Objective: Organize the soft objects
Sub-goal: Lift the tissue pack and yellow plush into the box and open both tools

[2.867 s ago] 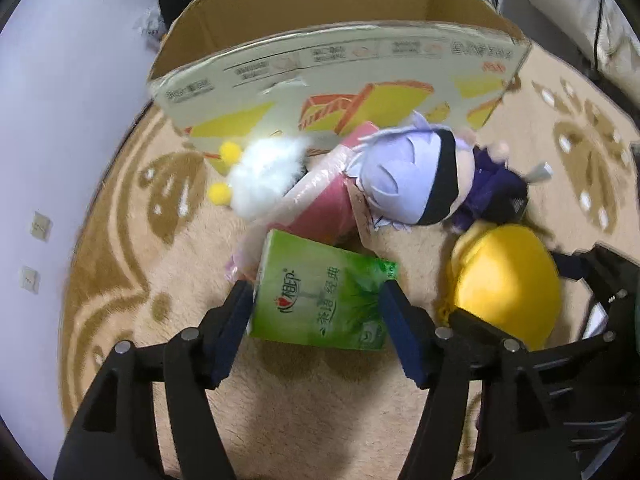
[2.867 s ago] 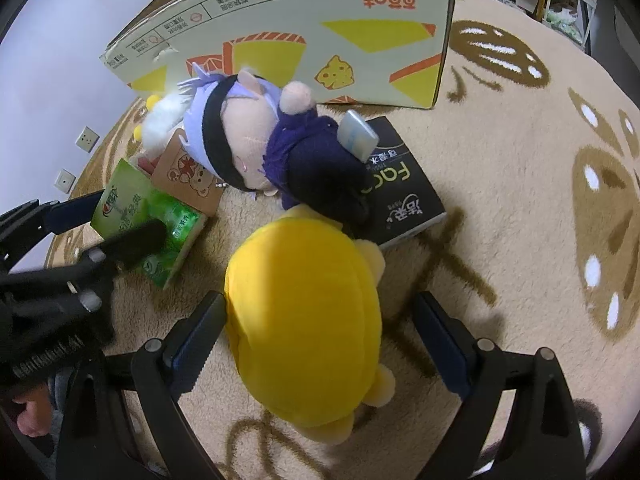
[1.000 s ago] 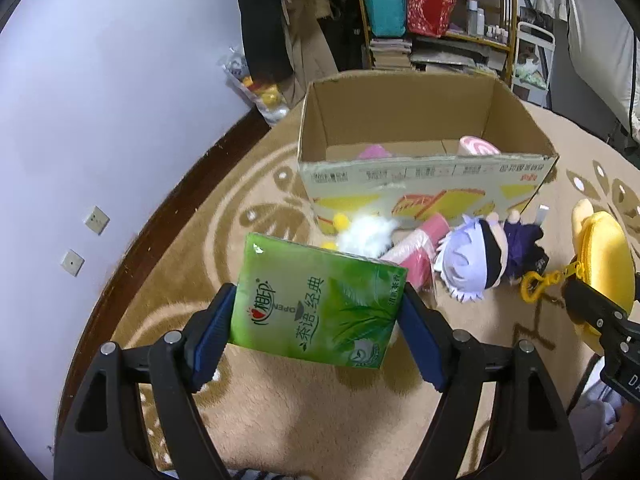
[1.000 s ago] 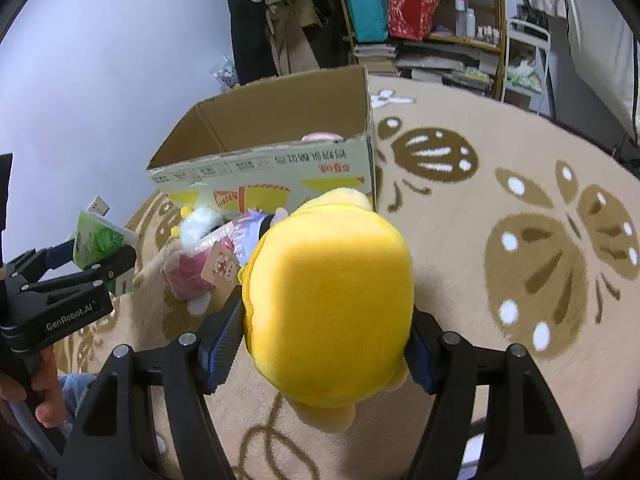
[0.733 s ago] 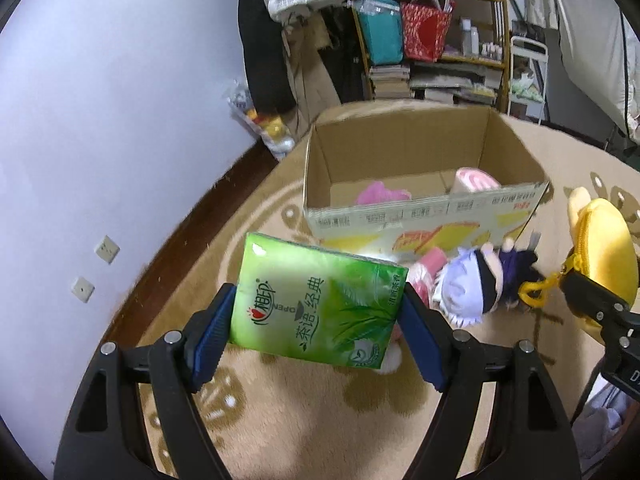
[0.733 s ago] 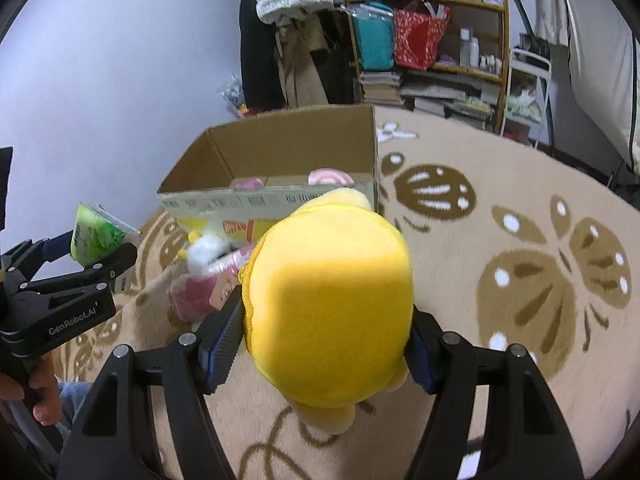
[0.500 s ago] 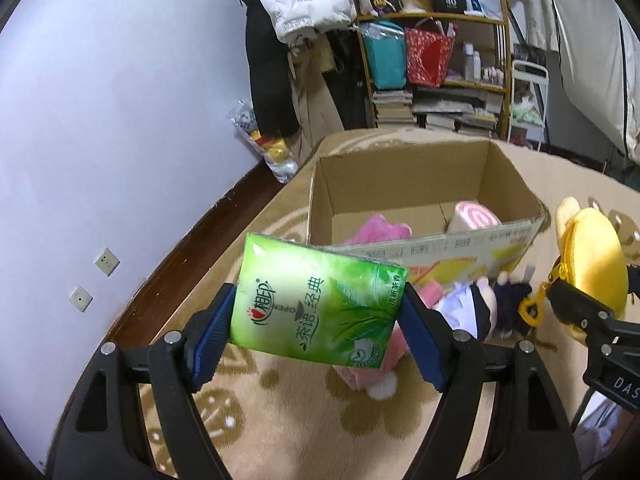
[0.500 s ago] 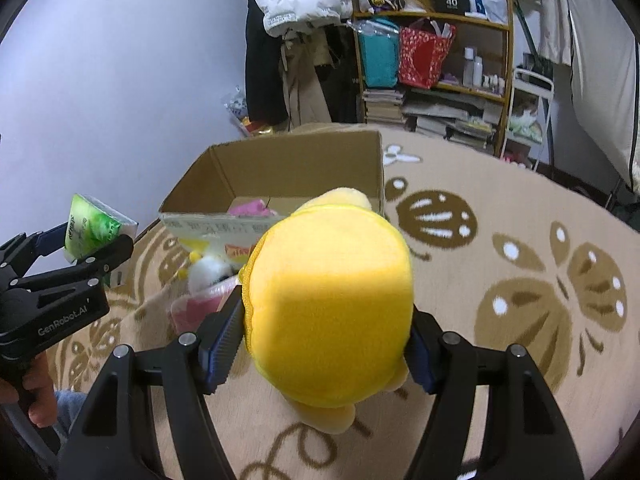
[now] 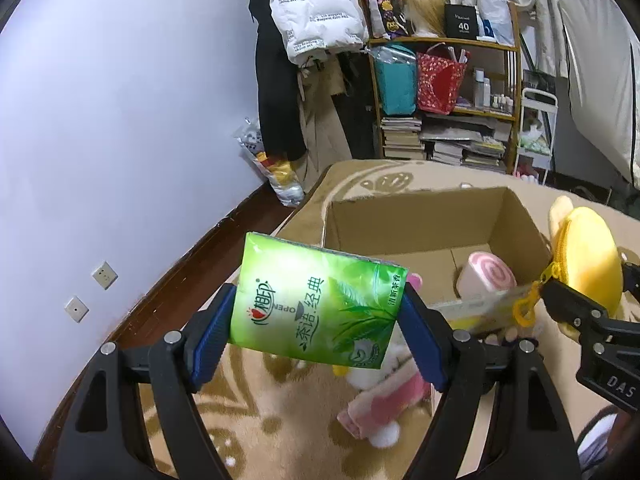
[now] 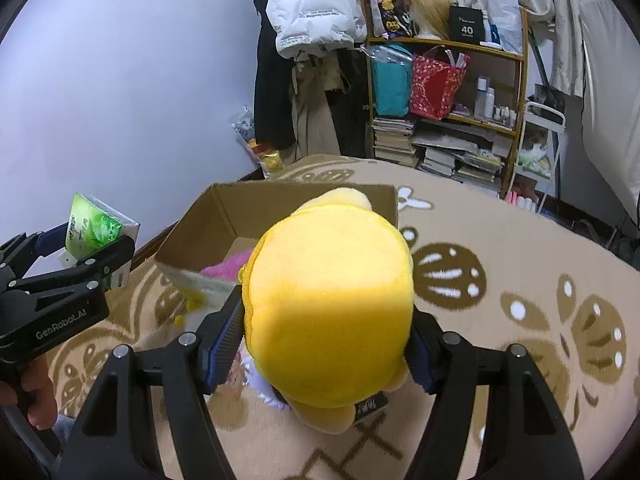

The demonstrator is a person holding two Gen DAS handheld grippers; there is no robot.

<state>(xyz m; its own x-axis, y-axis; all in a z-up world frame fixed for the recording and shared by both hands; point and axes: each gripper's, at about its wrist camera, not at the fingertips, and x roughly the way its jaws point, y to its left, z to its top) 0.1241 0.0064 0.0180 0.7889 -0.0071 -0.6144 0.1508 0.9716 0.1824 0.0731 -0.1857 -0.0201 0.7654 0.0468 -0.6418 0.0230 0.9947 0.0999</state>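
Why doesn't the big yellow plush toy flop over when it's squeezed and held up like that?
The round yellow plush toy probably holds shape because it looks plump and tightly stuffed. It likely squashes slightly where the right tool pinches its sides. It seems light for its size, since it hangs there without visibly sagging.

pale wall point(image 9: 120, 100), patterned beige rug point(image 10: 520, 280), cluttered shelf point(image 9: 444, 92)
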